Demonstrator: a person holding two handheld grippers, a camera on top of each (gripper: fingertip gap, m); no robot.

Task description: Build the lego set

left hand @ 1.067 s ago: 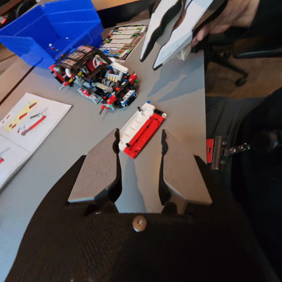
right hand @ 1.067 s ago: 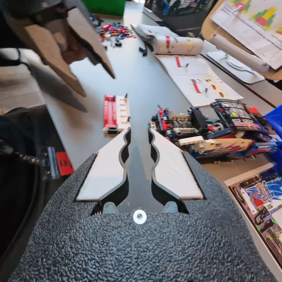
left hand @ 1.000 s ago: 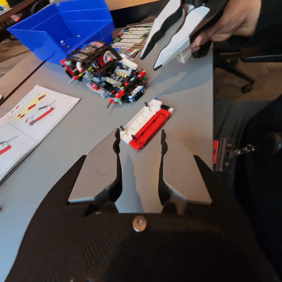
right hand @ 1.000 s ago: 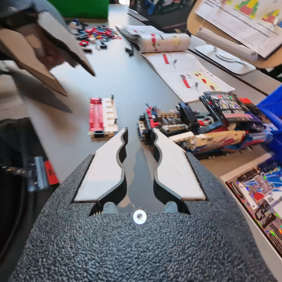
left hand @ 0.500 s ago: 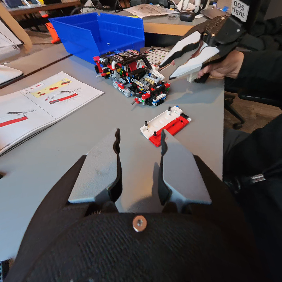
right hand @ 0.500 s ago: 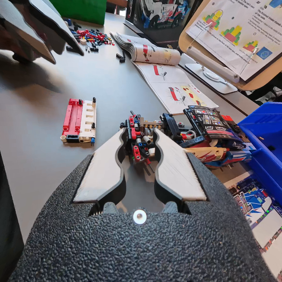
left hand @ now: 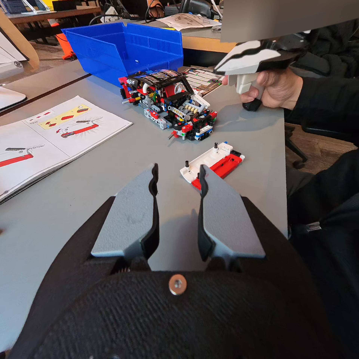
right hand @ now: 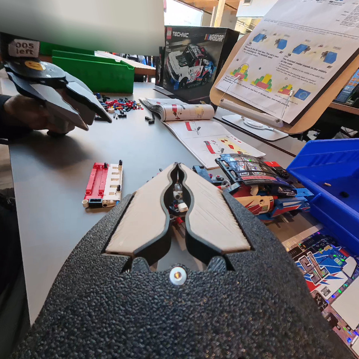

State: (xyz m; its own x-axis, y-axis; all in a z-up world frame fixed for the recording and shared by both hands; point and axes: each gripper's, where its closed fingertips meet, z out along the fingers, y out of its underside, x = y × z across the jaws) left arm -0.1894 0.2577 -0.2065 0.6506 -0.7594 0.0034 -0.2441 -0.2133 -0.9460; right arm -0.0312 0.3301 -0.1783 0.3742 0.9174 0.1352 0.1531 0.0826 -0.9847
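The right gripper [right hand: 177, 165] has just snapped its two fingers together; half a second ago there was a gap between them, and now the tips touch with nothing between them; it holds nothing, and it hangs just over the near end of the toy car [right hand: 250, 186]. The left gripper [left hand: 177, 169] has its fingers apart and empty, the same as before; it has pulled back and up, so the red and white panel [left hand: 211, 163] now lies a bit ahead of it and to its right, not between its fingers as it did a second ago.

The panel lies flat on the grey table [left hand: 77, 204], near the front edge, with small black pins sticking up from it; it is close to the car but not touching it. The car sits in the middle of the table, half built, with no wheels that I can see, beside the blue bin [left hand: 124, 46] and an open instruction book [left hand: 64, 128]. In the right wrist view a heap of loose pieces [right hand: 120, 106] lies far back, by a green bin [right hand: 93, 73].

I think both grippers have backed off for a rest, or to look at the book; the panel is not joined to the car yet, so that step is not done, and lots of building is left.
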